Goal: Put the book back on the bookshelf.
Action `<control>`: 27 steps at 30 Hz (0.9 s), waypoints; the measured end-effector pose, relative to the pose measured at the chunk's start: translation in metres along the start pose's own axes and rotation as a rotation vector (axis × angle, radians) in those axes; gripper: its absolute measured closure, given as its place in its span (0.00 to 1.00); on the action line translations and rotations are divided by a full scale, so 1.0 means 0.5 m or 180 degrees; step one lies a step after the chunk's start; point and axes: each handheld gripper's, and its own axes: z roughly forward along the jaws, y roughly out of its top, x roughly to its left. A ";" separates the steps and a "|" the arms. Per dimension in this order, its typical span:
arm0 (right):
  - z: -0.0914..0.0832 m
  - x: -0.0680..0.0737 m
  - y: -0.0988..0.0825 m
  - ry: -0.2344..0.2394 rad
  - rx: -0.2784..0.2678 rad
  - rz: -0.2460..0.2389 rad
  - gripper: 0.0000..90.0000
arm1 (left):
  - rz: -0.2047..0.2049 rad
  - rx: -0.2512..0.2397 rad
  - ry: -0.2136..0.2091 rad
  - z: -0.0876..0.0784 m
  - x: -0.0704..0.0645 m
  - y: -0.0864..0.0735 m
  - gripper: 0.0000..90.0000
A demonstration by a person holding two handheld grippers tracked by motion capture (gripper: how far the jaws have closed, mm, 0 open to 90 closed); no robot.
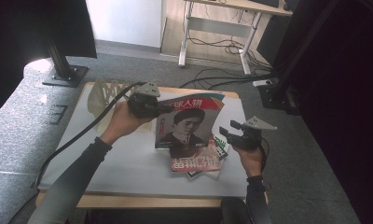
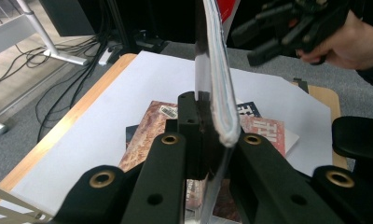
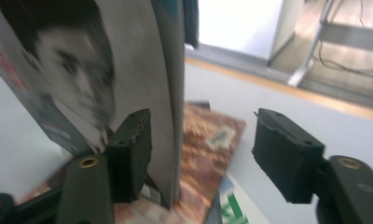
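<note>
Clamped tight, the left tool (image 1: 153, 106) pinches the edge of a magazine (image 1: 189, 122) with a portrait cover, holding it upright above the counter (image 1: 124, 161). Just right of it, the right tool (image 3: 201, 154) has its jaws apart, the magazine's free edge between them with one pad beside the cover. Underneath lies a small stack of magazines (image 1: 196, 163) on the white sheet.

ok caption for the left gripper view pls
Left gripper clamps a magazine upright above a stack of magazines.
</note>
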 end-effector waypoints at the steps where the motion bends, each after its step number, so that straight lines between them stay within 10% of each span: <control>1: 0.010 -0.001 -0.017 -0.0070 0.0143 -0.0003 0.33 | -0.0005 0.0003 -0.0005 0.000 0.001 0.000 0.95; 27: 0.055 -0.050 -0.193 -0.0536 0.0953 0.0286 0.15 | -0.0096 0.0035 0.0085 -0.005 0.007 0.001 0.96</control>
